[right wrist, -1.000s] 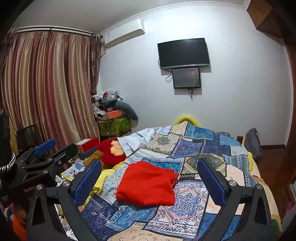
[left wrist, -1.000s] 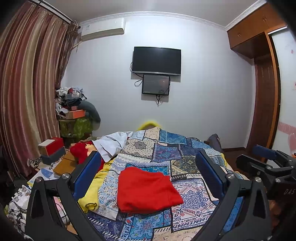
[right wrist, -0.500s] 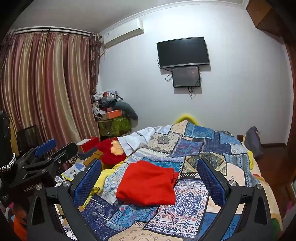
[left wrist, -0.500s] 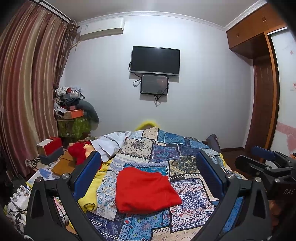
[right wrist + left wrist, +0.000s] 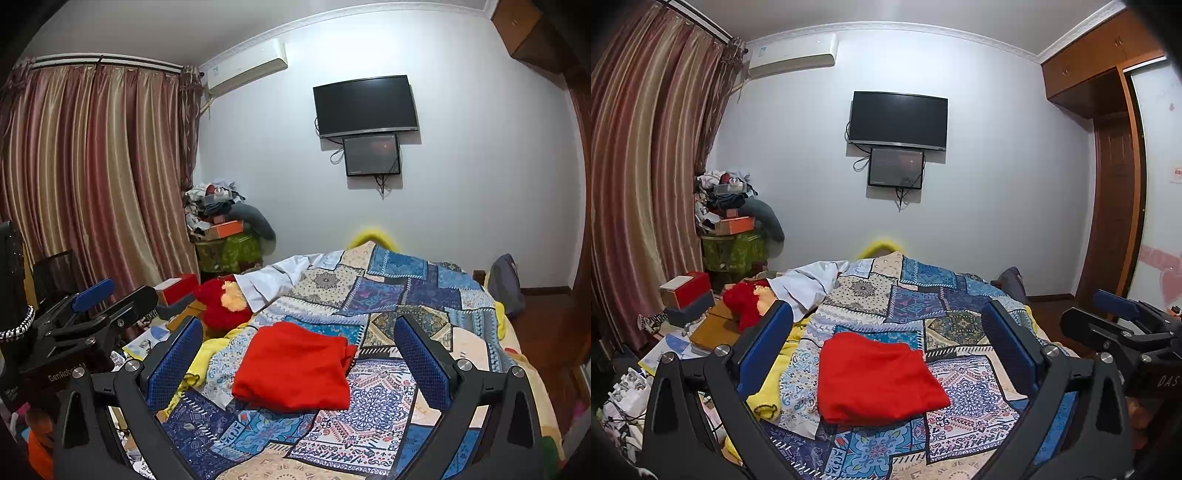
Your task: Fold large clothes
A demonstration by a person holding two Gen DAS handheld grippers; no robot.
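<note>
The left gripper (image 5: pixel 886 354) and right gripper (image 5: pixel 299 354) are both spread wide, holding nothing, raised above the bed (image 5: pixel 964 391). The red garment (image 5: pixel 875 376) lies on the patchwork quilt (image 5: pixel 384 406), folded into a compact rectangle (edges slightly uneven); folding appears essentially complete.

One red garment (image 5: pixel 875 376), two screens (image 5: pixel 898 118), perhaps two boxes (image 5: pixel 687 293).

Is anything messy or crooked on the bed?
The red garment is folded, but it lies askew on the patchwork quilt, and one edge looks bunched in the right wrist view. A white cloth lies crumpled at the quilt's far left. Nothing looks spilled or damaged.
</note>
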